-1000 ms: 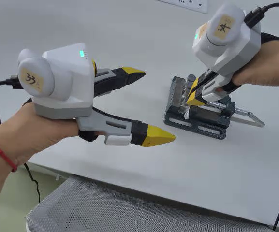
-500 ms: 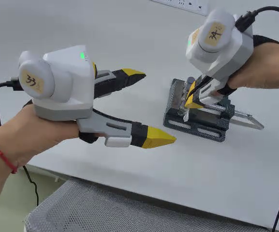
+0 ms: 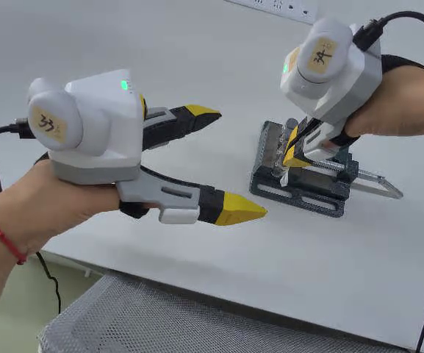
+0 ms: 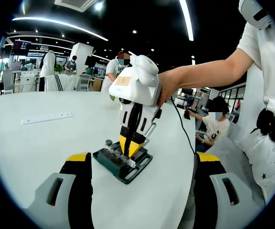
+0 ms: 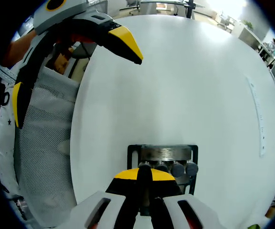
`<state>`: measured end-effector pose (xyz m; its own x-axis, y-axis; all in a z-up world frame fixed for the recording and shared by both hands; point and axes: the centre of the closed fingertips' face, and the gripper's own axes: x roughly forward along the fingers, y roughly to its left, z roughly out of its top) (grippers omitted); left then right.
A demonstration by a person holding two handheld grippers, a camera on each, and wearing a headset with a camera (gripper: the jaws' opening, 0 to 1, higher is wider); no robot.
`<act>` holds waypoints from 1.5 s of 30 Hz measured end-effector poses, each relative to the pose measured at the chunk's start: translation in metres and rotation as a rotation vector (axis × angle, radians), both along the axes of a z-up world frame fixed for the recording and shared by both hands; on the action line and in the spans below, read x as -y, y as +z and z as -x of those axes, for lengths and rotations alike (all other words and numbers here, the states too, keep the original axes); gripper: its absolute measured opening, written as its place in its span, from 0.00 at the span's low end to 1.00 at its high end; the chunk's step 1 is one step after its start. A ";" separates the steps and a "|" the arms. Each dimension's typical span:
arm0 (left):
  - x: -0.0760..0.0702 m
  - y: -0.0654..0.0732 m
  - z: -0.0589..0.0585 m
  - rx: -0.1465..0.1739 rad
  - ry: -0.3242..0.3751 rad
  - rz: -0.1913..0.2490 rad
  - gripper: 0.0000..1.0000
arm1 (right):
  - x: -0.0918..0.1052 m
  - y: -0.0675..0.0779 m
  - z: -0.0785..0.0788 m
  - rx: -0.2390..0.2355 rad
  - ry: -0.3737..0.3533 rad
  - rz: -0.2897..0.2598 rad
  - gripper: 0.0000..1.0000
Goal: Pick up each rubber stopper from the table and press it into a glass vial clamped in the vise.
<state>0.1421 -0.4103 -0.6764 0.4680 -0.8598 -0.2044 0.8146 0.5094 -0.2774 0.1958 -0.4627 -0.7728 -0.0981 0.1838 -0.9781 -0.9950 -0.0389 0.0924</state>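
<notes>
1. Since a second ago the right gripper [image 3: 291,158] has leaned a little further over the vise [image 3: 300,187] and sunk slightly; the left gripper [image 3: 230,162] has kept its place in the air.
2. The right jaws are drawn together, tips down on the near end of the row of vials. Whether a stopper sits between the tips I cannot tell. The left jaws stand wide apart and hold nothing.
3. In the right gripper view, three dark rubber stoppers [image 5: 177,169] sit in vial mouths along the vise jaw [image 5: 162,153], just beside the yellow tips.
4. Risk: pressing at this lean could push a stopper in crooked, or lever the glass sideways and crack it.
5. Risk: the closed tips could slip off the rounded rubber and knock the neighbouring stopper, which stands very close.
6. Risk: the vise looks merely set on the table [image 3: 197,59], so a skewed push could slide it.
7. Room: the table lies bare to the left of the vise and beyond it. The screw handle [image 3: 377,179] juts out on the right, so that side is tighter.
8. The near table edge runs under the left gripper, with a mesh seat [image 3: 197,316] below; anything dropped there could roll off.
</notes>
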 end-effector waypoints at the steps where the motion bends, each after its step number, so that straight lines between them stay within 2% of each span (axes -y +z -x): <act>1: 0.000 0.000 0.000 0.000 0.000 0.001 0.87 | 0.000 0.000 0.000 0.001 0.002 -0.001 0.02; 9: -0.001 -0.001 0.000 -0.001 -0.002 -0.003 0.87 | -0.002 -0.003 0.001 0.016 0.018 0.021 0.02; 14: 0.000 0.001 -0.001 0.005 -0.003 -0.003 0.87 | -0.001 -0.002 0.001 0.029 0.026 0.015 0.02; 21: 0.001 0.002 0.003 0.008 -0.012 -0.014 0.86 | -0.001 0.000 0.001 0.022 0.009 -0.005 0.03; 25: -0.002 0.004 0.003 0.010 -0.004 -0.020 0.87 | -0.001 0.000 -0.001 0.020 -0.003 -0.030 0.03; 27: -0.002 0.005 0.003 0.011 -0.003 -0.020 0.87 | -0.002 0.000 -0.002 0.012 -0.041 -0.045 0.03; 37: -0.006 0.007 0.004 0.015 -0.005 -0.037 0.87 | -0.002 0.003 0.003 0.022 -0.051 -0.083 0.02; 45: -0.007 0.006 0.005 0.013 -0.007 -0.046 0.87 | -0.001 0.007 0.000 0.034 -0.086 -0.125 0.04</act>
<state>0.1372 -0.4036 -0.6707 0.4646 -0.8530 -0.2378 0.8217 0.5154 -0.2433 0.1956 -0.4616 -0.7655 -0.0436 0.3104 -0.9496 -0.9976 0.0373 0.0580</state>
